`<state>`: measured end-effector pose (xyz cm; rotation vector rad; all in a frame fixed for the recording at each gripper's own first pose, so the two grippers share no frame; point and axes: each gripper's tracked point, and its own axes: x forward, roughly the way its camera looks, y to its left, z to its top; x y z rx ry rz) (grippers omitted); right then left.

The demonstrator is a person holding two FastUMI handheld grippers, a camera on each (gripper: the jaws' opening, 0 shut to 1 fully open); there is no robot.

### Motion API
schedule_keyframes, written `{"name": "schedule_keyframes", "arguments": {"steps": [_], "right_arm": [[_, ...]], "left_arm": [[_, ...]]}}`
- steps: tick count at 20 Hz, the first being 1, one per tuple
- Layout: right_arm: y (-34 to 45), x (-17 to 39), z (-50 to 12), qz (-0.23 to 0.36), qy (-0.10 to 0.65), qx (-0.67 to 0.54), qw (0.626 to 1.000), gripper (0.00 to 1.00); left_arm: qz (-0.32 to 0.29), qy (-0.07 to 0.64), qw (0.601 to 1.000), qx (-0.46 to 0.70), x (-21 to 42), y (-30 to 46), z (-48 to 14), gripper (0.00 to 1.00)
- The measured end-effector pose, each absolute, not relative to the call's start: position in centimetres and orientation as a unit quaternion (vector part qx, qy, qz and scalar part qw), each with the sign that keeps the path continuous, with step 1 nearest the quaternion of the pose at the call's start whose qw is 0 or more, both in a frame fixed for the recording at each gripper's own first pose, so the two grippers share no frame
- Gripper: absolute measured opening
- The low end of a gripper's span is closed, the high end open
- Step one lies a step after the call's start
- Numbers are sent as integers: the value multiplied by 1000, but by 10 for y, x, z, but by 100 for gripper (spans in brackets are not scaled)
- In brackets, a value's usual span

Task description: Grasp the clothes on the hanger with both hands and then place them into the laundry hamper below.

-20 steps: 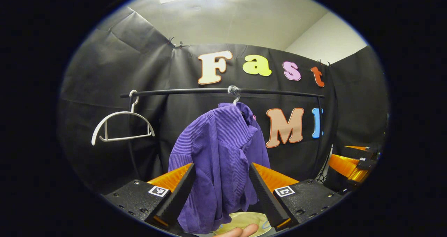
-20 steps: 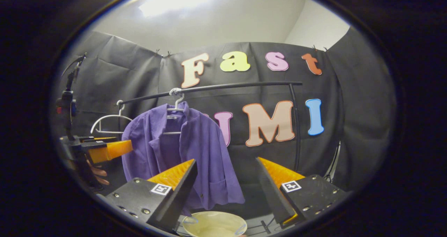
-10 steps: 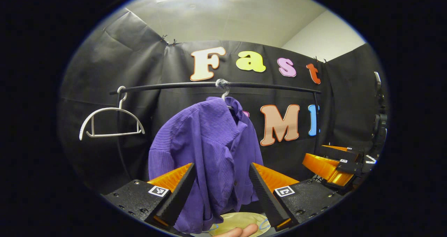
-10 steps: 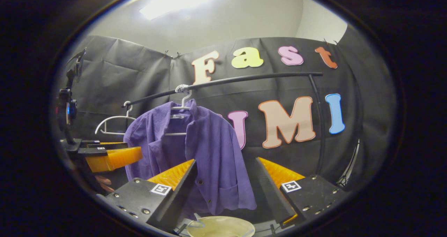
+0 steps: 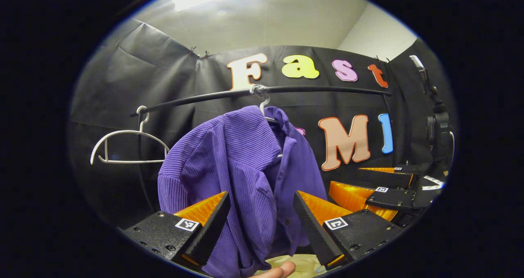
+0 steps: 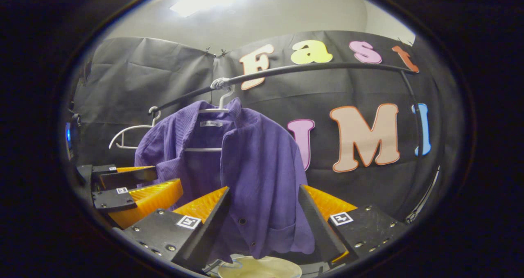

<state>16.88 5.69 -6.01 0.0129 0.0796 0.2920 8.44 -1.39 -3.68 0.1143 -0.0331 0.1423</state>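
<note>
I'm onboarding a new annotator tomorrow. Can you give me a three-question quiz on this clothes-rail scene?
1. True or false: the purple shirt hangs on a hanger on the black rail.
2. The left gripper is: A) open B) shut on the shirt.
3. What hangs bare at the rail's end?

Key: 1 true. 2 A; the right gripper is open too. 3 an empty white hanger.

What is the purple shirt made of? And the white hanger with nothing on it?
The purple shirt looks like soft corduroy-type cloth: fine raised ribs run down it and it droops in folds, matte. The empty white hanger looks like smooth plastic or coated wire; too thin and far to tell which.
</note>
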Motion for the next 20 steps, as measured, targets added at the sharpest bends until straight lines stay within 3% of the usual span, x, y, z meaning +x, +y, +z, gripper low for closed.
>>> {"name": "schedule_keyframes", "arguments": {"steps": [5,7,12,13,14,20], "right_arm": [[92,214,-71,194,50,21,979,98],[105,231,-80,193,57,16,979,98],[139,247,-77,206,45,19,977,98],[138,251,-75,198,38,15,979,98],[139,254,-75,187,31,12,982,98],[157,280,-75,145,25,44,988,98]], "left_arm": [[74,-13,995,61,115,-7,-51,92],[51,-8,997,55,125,-13,-57,77],[43,0,998,54,135,13,-58,1],[35,-4,998,52,128,12,-54,6],[33,-1,998,46,125,14,-53,2],[14,-11,1000,16,98,27,-35,1]]}}
